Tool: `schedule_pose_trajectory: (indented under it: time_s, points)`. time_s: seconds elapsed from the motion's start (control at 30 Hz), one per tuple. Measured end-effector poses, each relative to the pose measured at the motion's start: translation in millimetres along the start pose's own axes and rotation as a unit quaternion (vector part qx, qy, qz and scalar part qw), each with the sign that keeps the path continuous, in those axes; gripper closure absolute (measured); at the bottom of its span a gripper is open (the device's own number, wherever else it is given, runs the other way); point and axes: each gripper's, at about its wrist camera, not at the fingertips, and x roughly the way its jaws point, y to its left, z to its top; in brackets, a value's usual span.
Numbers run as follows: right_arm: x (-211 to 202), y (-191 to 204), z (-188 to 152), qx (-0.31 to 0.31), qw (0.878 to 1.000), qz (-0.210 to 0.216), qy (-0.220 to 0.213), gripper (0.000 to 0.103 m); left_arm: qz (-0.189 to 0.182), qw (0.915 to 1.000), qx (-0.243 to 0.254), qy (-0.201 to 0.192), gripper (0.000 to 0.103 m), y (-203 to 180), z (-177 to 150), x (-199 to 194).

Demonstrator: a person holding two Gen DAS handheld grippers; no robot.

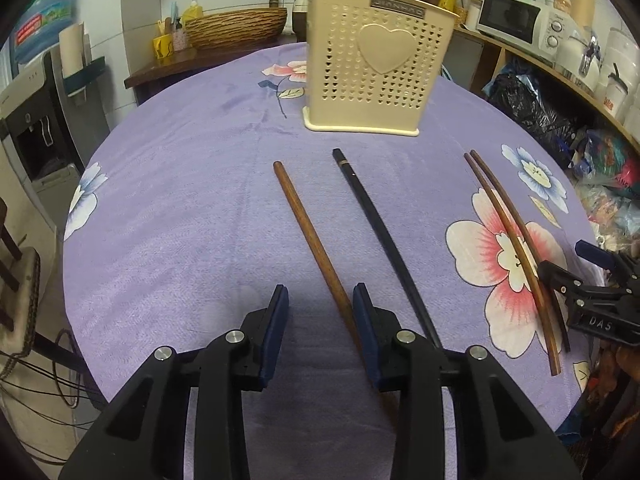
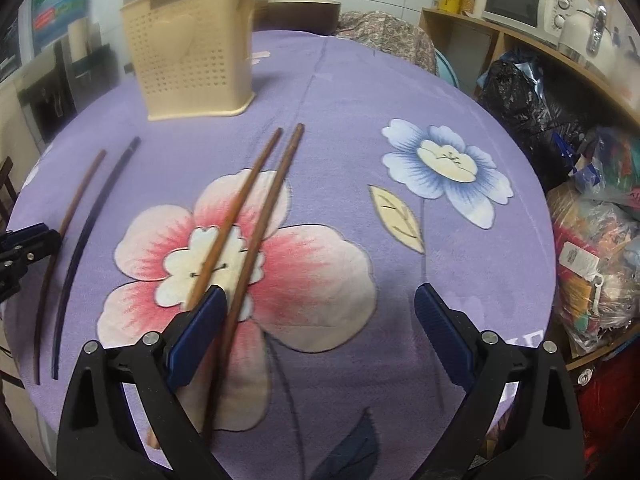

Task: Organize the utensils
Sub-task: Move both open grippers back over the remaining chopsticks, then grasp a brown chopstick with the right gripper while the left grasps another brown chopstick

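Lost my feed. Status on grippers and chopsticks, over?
Left gripper open, brown chopstick between its pads. Right gripper open over the brown pair. Holder upright, path clear.

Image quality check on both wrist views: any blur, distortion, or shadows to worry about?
Left wrist view: sharp throughout, the basket crisp; strong fisheye bends the black chopstick and the table edge; a soft shadow lies between the jaws. Right wrist view: the basket and upper left look hazy and smeared; the chopstick pair stays clear; dark vignette in the corners.
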Motion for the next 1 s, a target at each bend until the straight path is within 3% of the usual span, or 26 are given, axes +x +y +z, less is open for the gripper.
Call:
schedule_pose_trajectory:
  time_s: [0.1, 0.23, 0.5, 0.7, 0.87, 1.0]
  points:
    - [1, -9, -1, 0.007, 1.0, 0.005, 0.001, 0.011, -0.003, 0.9999, -0.014, 0.001, 0.068, 12, 3, 0]
    - [0, -11, 4, 0.017, 0.999, 0.036, -0.006, 0.02, -0.007, 0.9994, -0.034, 0.003, 0.068, 22, 13, 6]
    - [-1, 0, 40, -0.009, 0.998, 0.063, -0.029, 0.027, 0.01, 0.9995, -0.025, 0.014, 0.071, 28, 49, 33]
    - [32, 0, 69, 0.0, 0.996, 0.09, 0.003, 0.043, 0.008, 0.9998, -0.006, 0.019, 0.089, 19, 70, 50]
    - [53, 0, 85, 0.013, 0.995, 0.095, 0.018, 0.05, 0.007, 0.9996, 0.016, 0.02, 0.09, 5, 74, 54]
    - [63, 4, 94, 0.008, 0.996, 0.088, 0.026, 0.057, 0.007, 0.9997, 0.004, 0.021, 0.09, 8, 72, 54]
